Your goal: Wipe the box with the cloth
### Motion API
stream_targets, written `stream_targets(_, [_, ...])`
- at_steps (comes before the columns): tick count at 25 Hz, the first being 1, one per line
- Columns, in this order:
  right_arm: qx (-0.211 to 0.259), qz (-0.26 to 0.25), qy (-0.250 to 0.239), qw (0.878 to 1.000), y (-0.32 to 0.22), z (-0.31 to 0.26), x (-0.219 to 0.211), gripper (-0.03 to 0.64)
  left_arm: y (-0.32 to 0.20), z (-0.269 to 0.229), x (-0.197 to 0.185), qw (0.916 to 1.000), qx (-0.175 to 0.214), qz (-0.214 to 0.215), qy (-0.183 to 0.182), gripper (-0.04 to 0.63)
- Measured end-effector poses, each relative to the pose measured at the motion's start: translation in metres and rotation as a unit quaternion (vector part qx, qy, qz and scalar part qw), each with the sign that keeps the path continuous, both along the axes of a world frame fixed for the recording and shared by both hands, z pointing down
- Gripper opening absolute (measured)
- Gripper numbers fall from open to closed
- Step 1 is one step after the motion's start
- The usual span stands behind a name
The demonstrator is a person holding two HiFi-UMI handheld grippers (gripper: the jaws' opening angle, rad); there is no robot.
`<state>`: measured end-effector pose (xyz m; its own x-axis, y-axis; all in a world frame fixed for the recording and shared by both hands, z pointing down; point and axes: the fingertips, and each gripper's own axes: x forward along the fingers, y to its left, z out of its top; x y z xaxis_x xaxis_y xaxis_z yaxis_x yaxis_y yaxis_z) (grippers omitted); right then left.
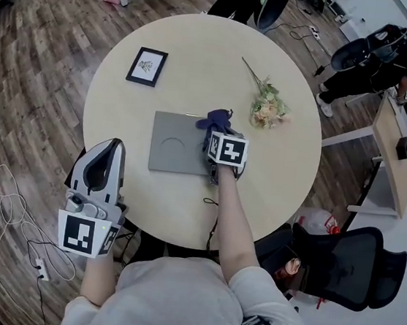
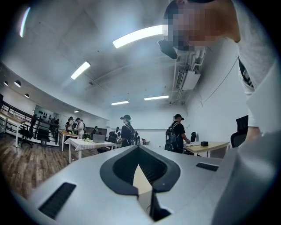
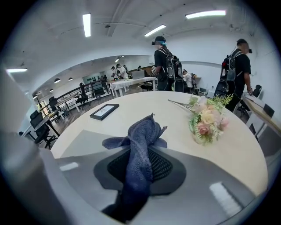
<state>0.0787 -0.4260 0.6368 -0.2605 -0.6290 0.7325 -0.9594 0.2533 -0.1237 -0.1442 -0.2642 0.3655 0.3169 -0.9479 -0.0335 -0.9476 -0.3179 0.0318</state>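
Note:
A flat grey box [image 1: 178, 144] with a round dent in its lid lies at the middle of the round table [image 1: 196, 39]. My right gripper [image 1: 218, 132] is at the box's right edge, shut on a dark blue cloth [image 1: 212, 119]. In the right gripper view the cloth [image 3: 141, 132] sticks up from between the jaws of the right gripper [image 3: 140, 151], with the box [image 3: 82, 139] just below and to the left. My left gripper [image 1: 115, 145] is held at the table's near left edge, off the box, shut and empty. Seen in its own view, the left gripper [image 2: 138, 150] points out across the room.
A black picture frame [image 1: 147, 66] lies at the table's far left. A bunch of flowers [image 1: 268, 107] lies right of the box, close to the cloth. A black office chair [image 1: 349, 264] stands at the near right. People stand beyond the table.

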Motion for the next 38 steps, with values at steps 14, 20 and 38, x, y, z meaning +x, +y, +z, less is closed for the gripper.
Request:
stream_targets(14, [0.010, -0.002, -0.052, 0.999, 0.011, -0.021, -0.007, 0.098, 0.001, -0.007, 0.019, 0.9999, 0.007, 0.005, -0.006, 0.008])
stream_targets(20, [0.012, -0.055, -0.120, 0.991, 0.038, -0.037, -0.087, 0.098, 0.007, -0.011, 0.010, 0.9999, 0.012, -0.001, -0.004, 0.008])
stream_targets(38, [-0.022, -0.130, -0.047, 0.990, 0.076, -0.004, -0.183, 0.097, 0.039, -0.006, -0.062, 0.9989, 0.003, -0.047, 0.002, 0.008])
